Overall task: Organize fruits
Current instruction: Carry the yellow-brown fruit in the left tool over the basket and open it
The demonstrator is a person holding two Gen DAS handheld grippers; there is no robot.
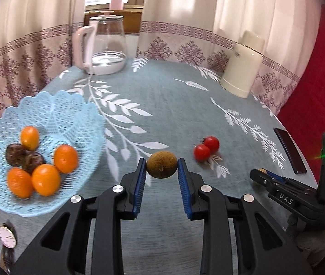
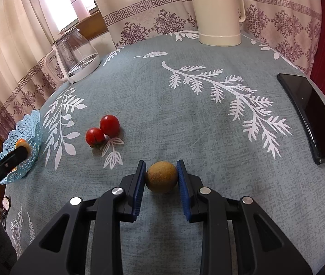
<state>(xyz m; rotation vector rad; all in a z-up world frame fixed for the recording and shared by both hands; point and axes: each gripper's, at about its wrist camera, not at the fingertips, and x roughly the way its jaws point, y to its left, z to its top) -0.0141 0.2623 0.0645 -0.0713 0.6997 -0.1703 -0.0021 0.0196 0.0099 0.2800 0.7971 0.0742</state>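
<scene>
The left gripper (image 1: 161, 160) is pinching a round brown fruit (image 1: 161, 164) between its blue pads (image 1: 139, 183). Both pads are pressing on its sides. In the right wrist view, this gripper is sitting far out at 9 o'clock, with its tip over the blue basket (image 1: 54, 114).

The right gripper (image 2: 161, 162) is pinching a second brown fruit (image 2: 161, 177). Its pads are touching the fruit on both sides, low over the blue-grey tablecloth (image 2: 208, 137). I cannot tell if this fruit is resting on the cloth.

In the left wrist view, the basket is sitting at 9 o'clock from the left gripper's fruit. Four small orange fruits (image 1: 45, 180) and two dark fruits (image 1: 15, 154) are lying in it, touching each other.

Two red tomatoes (image 1: 211, 144) are lying on the cloth, touching each other, at 2 o'clock from the left gripper's fruit. In the right wrist view they are lying at 10 o'clock from the right gripper's fruit.

A glass kettle (image 1: 107, 45) is standing at the far edge at 11 o'clock. A cream jug (image 1: 242, 68) is standing at 1 o'clock. A black phone (image 2: 311, 114) is lying at 2 o'clock in the right wrist view. A watch (image 1: 7, 237) is lying at 8 o'clock in the left wrist view.
</scene>
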